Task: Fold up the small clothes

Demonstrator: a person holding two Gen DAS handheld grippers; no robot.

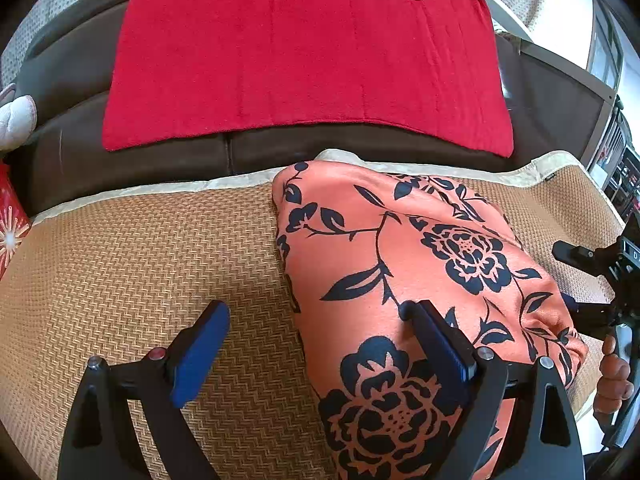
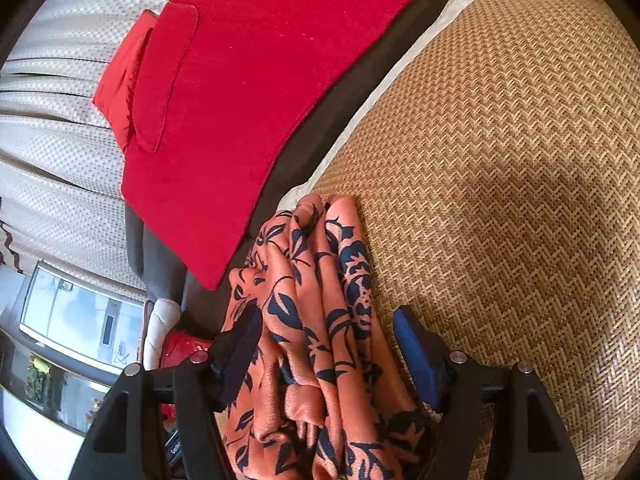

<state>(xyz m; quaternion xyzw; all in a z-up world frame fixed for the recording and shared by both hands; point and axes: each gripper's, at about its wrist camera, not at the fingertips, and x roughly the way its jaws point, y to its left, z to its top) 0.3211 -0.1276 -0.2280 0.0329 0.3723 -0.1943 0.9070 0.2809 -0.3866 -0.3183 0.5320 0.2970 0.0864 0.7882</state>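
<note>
An orange garment with a dark blue flower print (image 1: 420,264) lies folded on a woven tan mat (image 1: 140,260). My left gripper (image 1: 320,332) is open over the garment's left edge: its right finger rests on the cloth, its left finger hangs over bare mat. In the right wrist view the garment (image 2: 316,320) is bunched in folds between the wide-apart fingers of my right gripper (image 2: 326,334), which is open. The right gripper also shows at the right edge of the left wrist view (image 1: 592,280), at the garment's far side.
A red towel (image 1: 300,52) covers the dark brown sofa back (image 1: 160,152) behind the mat. A pale curtain (image 2: 52,120) and a window (image 2: 80,320) lie beyond. A white plush thing (image 1: 16,120) and a red patterned item (image 1: 10,220) sit at the left.
</note>
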